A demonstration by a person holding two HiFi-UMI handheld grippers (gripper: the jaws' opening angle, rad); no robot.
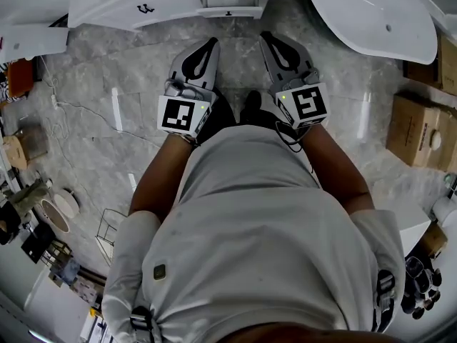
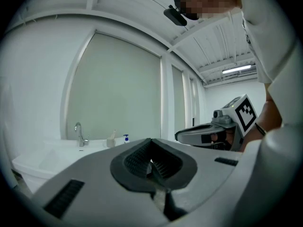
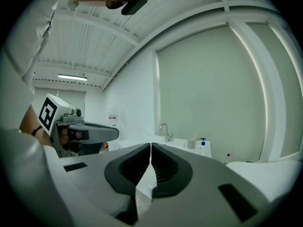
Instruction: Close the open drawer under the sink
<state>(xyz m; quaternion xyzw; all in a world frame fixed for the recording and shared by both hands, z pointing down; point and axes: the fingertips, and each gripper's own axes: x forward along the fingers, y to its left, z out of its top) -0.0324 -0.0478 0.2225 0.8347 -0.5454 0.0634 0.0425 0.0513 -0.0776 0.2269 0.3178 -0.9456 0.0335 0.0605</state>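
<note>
Approach step imo, nothing has touched the drawer yet. Going L to R as I see it:

Far left there's a heap of clutter on the marble floor. The white vanity runs along the top of the head view.

The left gripper is held out in front of the person's belly and points at the vanity. Its jaws are pinched together w/ nothing in them; its own view shows the ribbed pads meeting at the tips. Past them in that view you can see the faucet and a small soap bottle up on the counter.

The drawer looks like the box sticking out of the vanity front, top centre. It sits ahead of both grippers, roughly between the lines they point along, w/ bare floor between it and the tips. So it's apart from both, no contact.

The right gripper is beside the left one w/ the same pose, jaws closed and empty too.

Far right is a white tub, then cardboard boxes.

Next move prob: bring one or both grippers fwd and lower till the closed tips meet the drawer front, then push straight in. No need to open the jaws, a flat shove should do. Main risk is an off-centre push that skews the drawer on its rails.
</note>
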